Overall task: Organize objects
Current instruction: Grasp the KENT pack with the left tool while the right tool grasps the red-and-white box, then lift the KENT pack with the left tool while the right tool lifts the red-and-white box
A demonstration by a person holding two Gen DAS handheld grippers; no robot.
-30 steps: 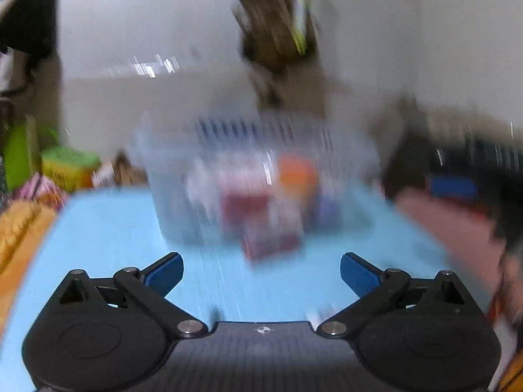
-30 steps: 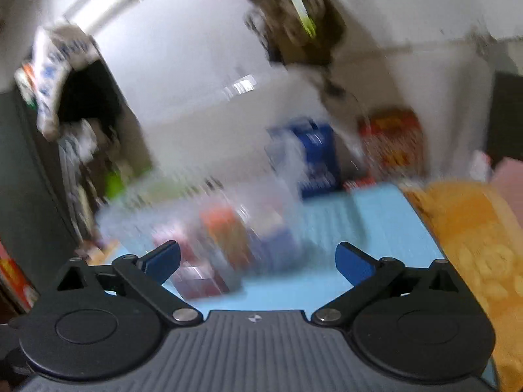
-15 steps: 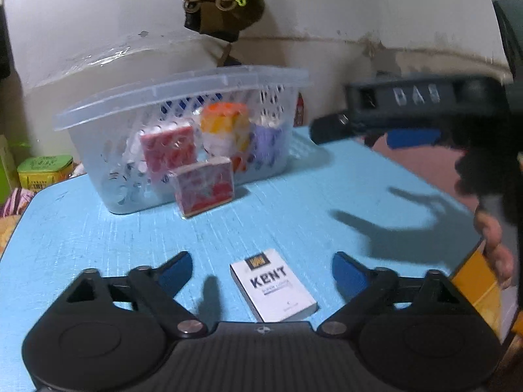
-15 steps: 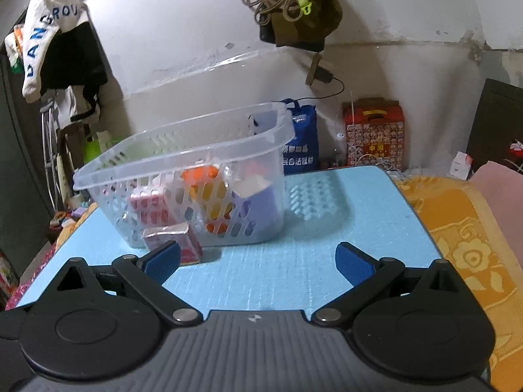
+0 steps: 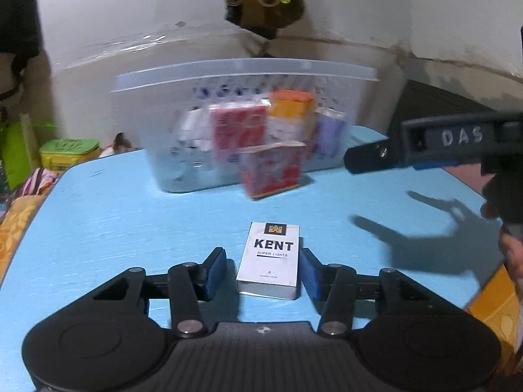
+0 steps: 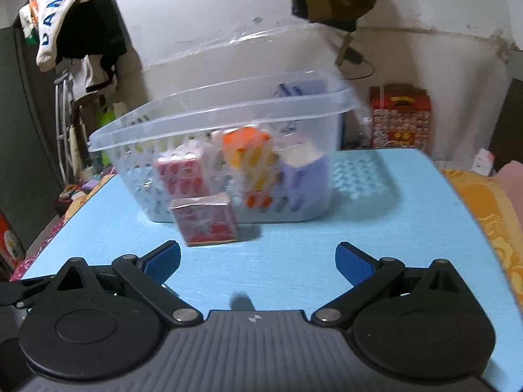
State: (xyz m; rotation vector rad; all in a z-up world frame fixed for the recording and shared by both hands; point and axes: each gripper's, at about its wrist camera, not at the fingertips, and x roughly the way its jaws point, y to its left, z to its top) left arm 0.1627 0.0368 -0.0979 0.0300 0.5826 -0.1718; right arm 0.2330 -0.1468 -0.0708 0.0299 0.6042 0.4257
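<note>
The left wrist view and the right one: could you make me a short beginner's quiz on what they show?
1. True or false: the left gripper has the white Kent pack between its fingers, with a gap showing on each side.
2. Where is the red box that is outside the basket? A. on top of the Kent pack B. on the blue table against the basket's front C. in the right gripper
3. Fill in: the right gripper's jaws are ____.

Key: 1 true; 2 B; 3 open, with nothing between them.
</note>
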